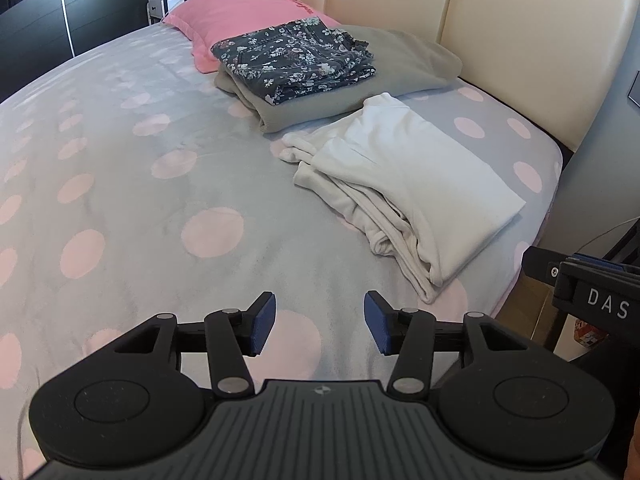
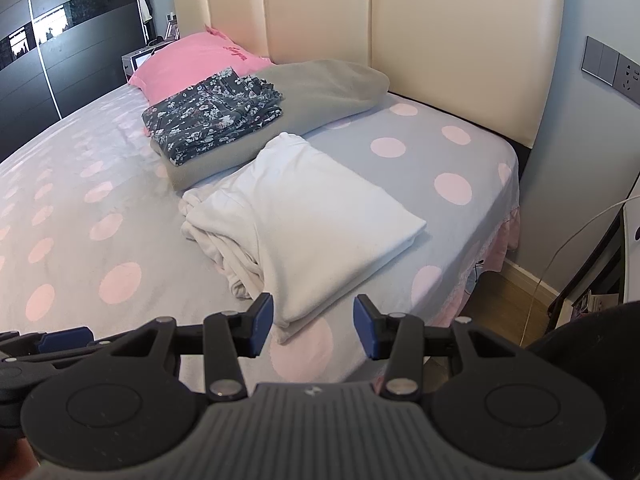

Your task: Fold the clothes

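we hold the left gripper (image 1: 319,322) over the polka-dot bedspread (image 1: 140,184), jaws spread, nothing between them; the folded white garment (image 1: 404,184) lies ahead and to its right, apart. right gripper (image 2: 314,326) also spread and empty, the white garment's (image 2: 320,216) near corner just beyond its fingertips; contact we cannot tell. further back, floral folded trousers (image 2: 212,116) sit on a folded grey garment (image 2: 320,92), which partly hides the pink pillow (image 2: 188,62). the garments' undersides are hidden.

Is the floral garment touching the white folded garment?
Apart. The right wrist view shows the floral garment lying on the grey garment, grey fabric separating it from the white garment.
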`<state>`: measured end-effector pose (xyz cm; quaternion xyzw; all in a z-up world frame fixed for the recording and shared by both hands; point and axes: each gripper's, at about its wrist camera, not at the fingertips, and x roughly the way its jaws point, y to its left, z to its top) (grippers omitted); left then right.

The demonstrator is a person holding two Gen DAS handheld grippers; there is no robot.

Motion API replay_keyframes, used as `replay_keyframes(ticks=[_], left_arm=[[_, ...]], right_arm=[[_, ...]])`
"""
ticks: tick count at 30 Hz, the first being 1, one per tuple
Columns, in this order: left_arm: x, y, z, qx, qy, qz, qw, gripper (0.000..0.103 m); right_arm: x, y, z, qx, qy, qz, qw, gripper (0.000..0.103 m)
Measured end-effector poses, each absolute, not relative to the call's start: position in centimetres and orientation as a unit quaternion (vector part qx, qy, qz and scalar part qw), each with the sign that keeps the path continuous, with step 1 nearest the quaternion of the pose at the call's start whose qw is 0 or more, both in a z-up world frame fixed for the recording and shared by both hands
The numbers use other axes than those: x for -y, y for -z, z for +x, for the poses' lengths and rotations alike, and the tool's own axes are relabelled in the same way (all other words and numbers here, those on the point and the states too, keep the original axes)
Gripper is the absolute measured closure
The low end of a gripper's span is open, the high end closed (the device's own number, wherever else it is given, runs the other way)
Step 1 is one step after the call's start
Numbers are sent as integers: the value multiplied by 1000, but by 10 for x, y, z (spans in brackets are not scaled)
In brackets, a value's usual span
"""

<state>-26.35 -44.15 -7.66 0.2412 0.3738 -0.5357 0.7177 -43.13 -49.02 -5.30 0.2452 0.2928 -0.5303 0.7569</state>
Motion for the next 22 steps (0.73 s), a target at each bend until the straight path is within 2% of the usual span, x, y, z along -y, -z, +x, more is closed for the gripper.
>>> replay_keyframes(ticks=[22], left_arm=[[440, 73, -265, -366, 542, 235, 719, 56]], right_arm=[[488, 53, -431, -288, 530, 244, 759, 55]])
